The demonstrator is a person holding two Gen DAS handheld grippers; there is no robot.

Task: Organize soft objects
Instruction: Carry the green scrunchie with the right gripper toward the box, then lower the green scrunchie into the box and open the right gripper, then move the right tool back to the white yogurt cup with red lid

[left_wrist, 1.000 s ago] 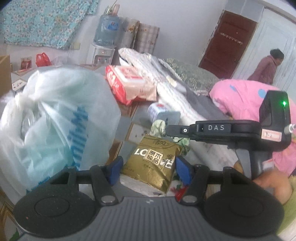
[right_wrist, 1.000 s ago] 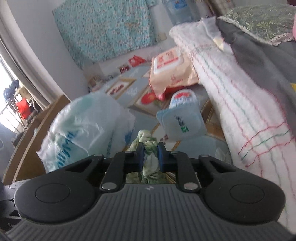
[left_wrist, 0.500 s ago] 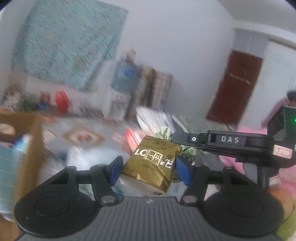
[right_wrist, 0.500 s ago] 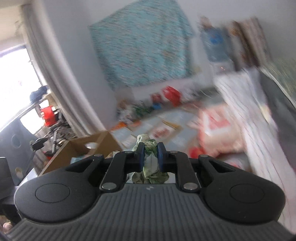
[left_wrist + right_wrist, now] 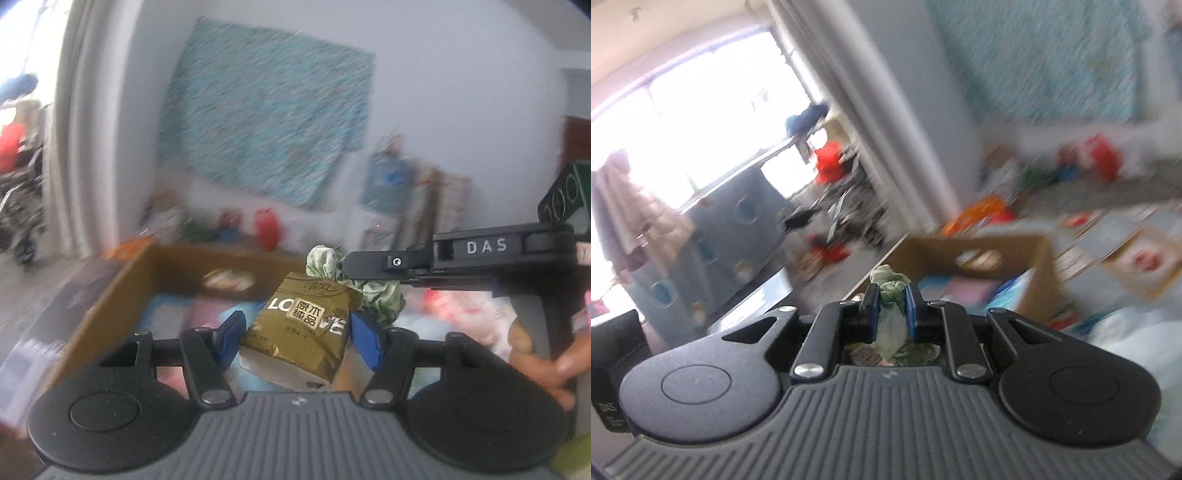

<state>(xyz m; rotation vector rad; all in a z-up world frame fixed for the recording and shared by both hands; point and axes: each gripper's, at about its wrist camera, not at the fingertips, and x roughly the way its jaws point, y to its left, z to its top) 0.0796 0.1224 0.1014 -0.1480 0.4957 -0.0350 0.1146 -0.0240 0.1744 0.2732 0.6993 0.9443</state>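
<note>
Above the far cardboard box [image 5: 122,295], we held a light, squashy gold tissue pack [image 5: 306,325] by its sides in the left claw [image 5: 297,334]; the right claw [image 5: 891,308] pinched soft green cloth [image 5: 891,286].

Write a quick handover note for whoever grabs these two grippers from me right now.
Left gripper: shut on the gold plastic tissue pack, carried in the air.
Right gripper: shut on the green-and-white crumpled cloth, also in the air, just right of the pack in the left wrist view.
The open brown cardboard box sits ahead and below both loads; it already holds blurred pink and blue items.
Done: both soft things picked up and brought near the box.
Left: probably lower each into the box and release. The frames are motion-blurred, so check the aim first.
</note>
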